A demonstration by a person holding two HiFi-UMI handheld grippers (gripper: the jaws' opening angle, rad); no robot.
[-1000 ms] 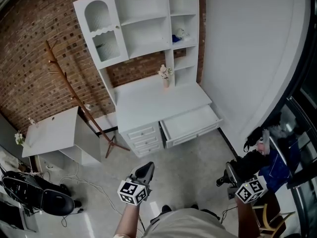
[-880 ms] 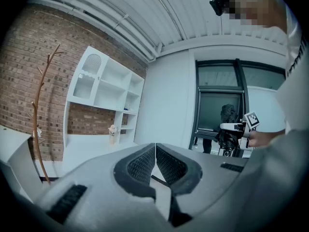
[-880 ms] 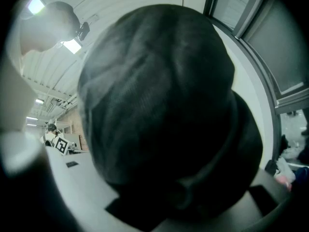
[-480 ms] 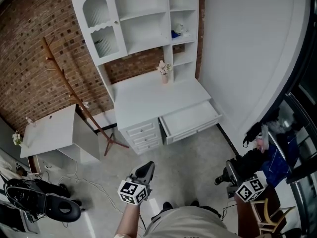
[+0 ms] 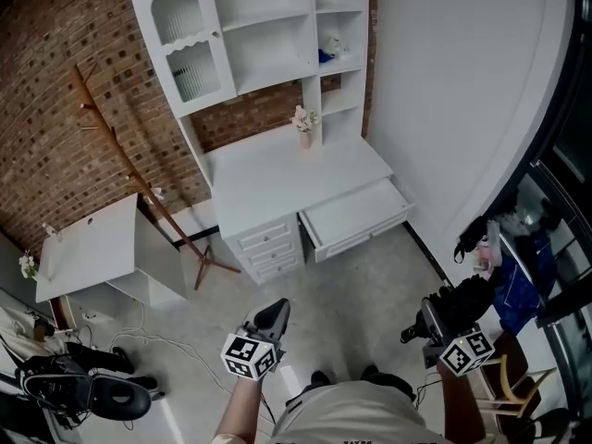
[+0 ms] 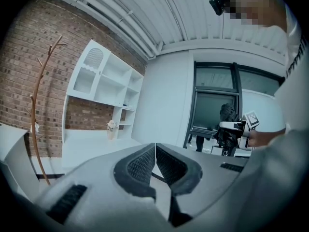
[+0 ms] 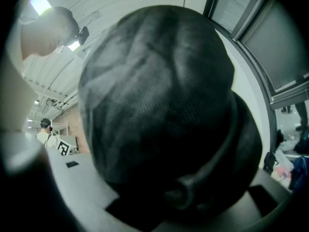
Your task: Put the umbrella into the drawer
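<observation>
Facing white desk (image 5: 277,169) with open drawer (image 5: 356,213) by brick wall (image 5: 55,109): left tongs (image 5: 274,309) pressed together, right tongs (image 5: 431,326) pinching umbrella (image 5: 465,300).

Red-brown brick wall (image 5: 55,109) at back left, plain white wall (image 5: 453,81) at right. Against the brick, a tall white desk unit: open shelves (image 5: 273,26) above, an arched glazed door (image 5: 180,35) at upper left, a bare white counter (image 5: 277,178) below, a stack of small drawers (image 5: 266,245) beneath. Small vase of flowers (image 5: 303,128) at the counter's back edge. Bare wooden coat stand (image 5: 130,155) left of the desk, then a low white cabinet (image 5: 88,243). Grey concrete floor (image 5: 361,285), loose cables (image 5: 153,340) across its left part. Dark-framed windows (image 6: 215,105) on the right side. White slatted ceiling (image 6: 193,18) overhead, one bright lamp (image 7: 39,2).
</observation>
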